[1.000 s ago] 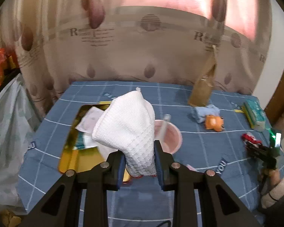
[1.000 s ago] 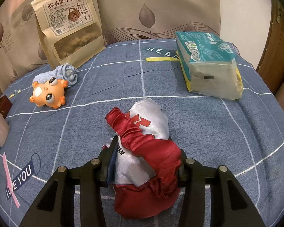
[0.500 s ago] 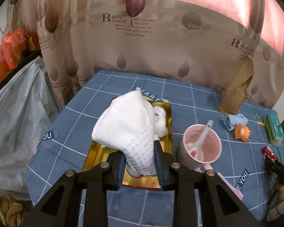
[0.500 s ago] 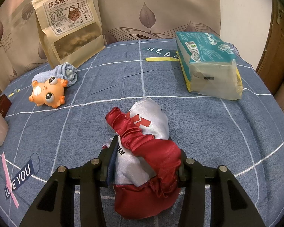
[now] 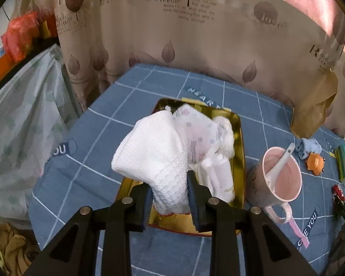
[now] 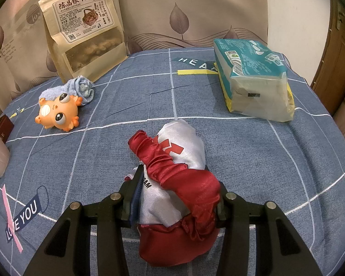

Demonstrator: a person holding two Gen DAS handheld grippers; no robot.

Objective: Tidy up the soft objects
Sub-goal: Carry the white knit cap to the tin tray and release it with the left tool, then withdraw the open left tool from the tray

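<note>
**Soft Things Going Into the Gold Tray**

The left gripper [image 5: 170, 197] is squeezed tight on a white cloth [image 5: 153, 155], up above the gold tray [image 5: 238, 142]. It looks light and floppy, so pinching a thick fold works best. The right gripper [image 6: 176, 197] is clamped on a shiny red and silver cloth [image 6: 179, 184] resting on the blue table [image 6: 241, 142]. It looks slippery.

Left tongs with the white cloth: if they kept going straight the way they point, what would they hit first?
Probably the gold tray, or the soft white items piled in it. The left tongs, gripping the white waffle cloth, aim down there; depth is uncertain.
</note>
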